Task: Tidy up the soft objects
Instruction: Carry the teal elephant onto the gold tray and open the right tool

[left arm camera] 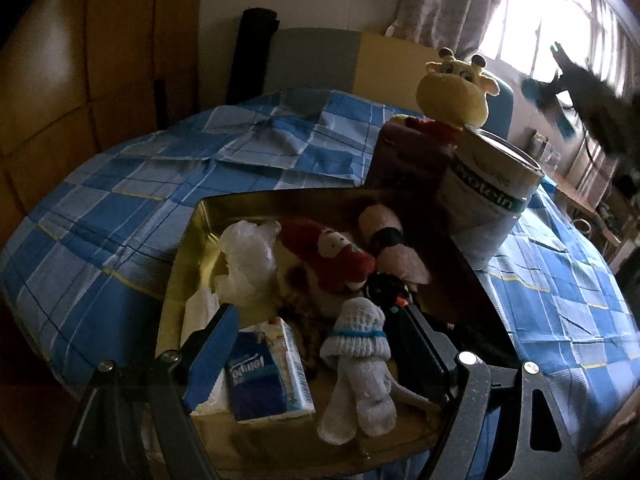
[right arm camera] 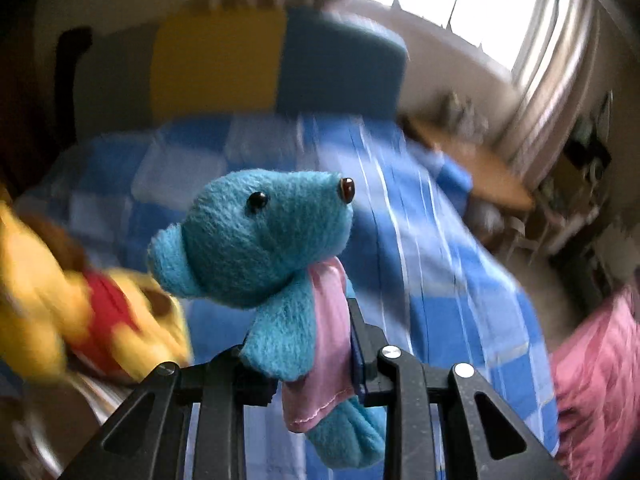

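Note:
In the left wrist view an open gold tin (left arm camera: 188,256) sits on the bed and holds several soft things. Among them are a white plastic bag (left arm camera: 248,256), a red plush (left arm camera: 328,260), a pink sock roll (left arm camera: 396,240), white knitted socks (left arm camera: 360,364) and a tissue pack (left arm camera: 264,376). My left gripper (left arm camera: 316,348) hovers open over the tin's near end and presses on nothing. My right gripper (right arm camera: 300,344) is shut on a blue plush animal (right arm camera: 260,236) with a pink scarf (right arm camera: 328,332), lifted above the bed. This gripper also shows, blurred, at the top right of the left wrist view as the right gripper (left arm camera: 560,76).
A yellow giraffe plush (left arm camera: 456,88) sits on a maroon box (left arm camera: 408,160) beside a protein can (left arm camera: 488,188), just behind the tin. The blue checked bedcover (left arm camera: 160,168) spreads around. A wooden desk (right arm camera: 480,172) and a pink cloth (right arm camera: 600,380) lie to the right.

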A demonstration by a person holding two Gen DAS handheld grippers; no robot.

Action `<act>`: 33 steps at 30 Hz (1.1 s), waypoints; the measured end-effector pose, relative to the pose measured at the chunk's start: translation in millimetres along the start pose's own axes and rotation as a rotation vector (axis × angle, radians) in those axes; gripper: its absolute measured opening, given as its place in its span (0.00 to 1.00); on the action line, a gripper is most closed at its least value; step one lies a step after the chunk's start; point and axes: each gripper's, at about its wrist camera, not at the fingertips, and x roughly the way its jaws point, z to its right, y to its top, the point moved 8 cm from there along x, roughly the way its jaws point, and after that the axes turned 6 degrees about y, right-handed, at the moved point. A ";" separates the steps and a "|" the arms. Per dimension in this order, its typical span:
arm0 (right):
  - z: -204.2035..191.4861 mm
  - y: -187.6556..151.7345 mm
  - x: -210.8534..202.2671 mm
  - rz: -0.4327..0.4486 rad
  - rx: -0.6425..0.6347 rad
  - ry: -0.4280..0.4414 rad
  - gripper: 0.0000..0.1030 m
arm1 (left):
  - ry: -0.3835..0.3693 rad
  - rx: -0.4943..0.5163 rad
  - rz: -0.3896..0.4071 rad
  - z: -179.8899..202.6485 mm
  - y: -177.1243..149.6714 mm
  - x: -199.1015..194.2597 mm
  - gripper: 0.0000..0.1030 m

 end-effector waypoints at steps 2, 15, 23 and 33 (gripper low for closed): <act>-29.7 36.9 -19.8 0.067 -0.043 0.011 0.26 | 0.001 -0.004 -0.001 -2.2 1.1 0.6 0.80; -292.3 53.8 -101.5 0.312 -0.609 0.349 0.26 | 0.059 -0.080 -0.011 -33.7 2.3 5.6 0.80; -345.1 -73.9 -110.7 0.204 -0.820 0.515 0.26 | 0.121 -0.138 -0.005 -59.8 2.4 1.5 0.80; -337.2 -216.9 -85.4 -0.134 -0.633 0.708 0.26 | 0.162 -0.154 0.014 -68.0 -1.0 -12.7 0.83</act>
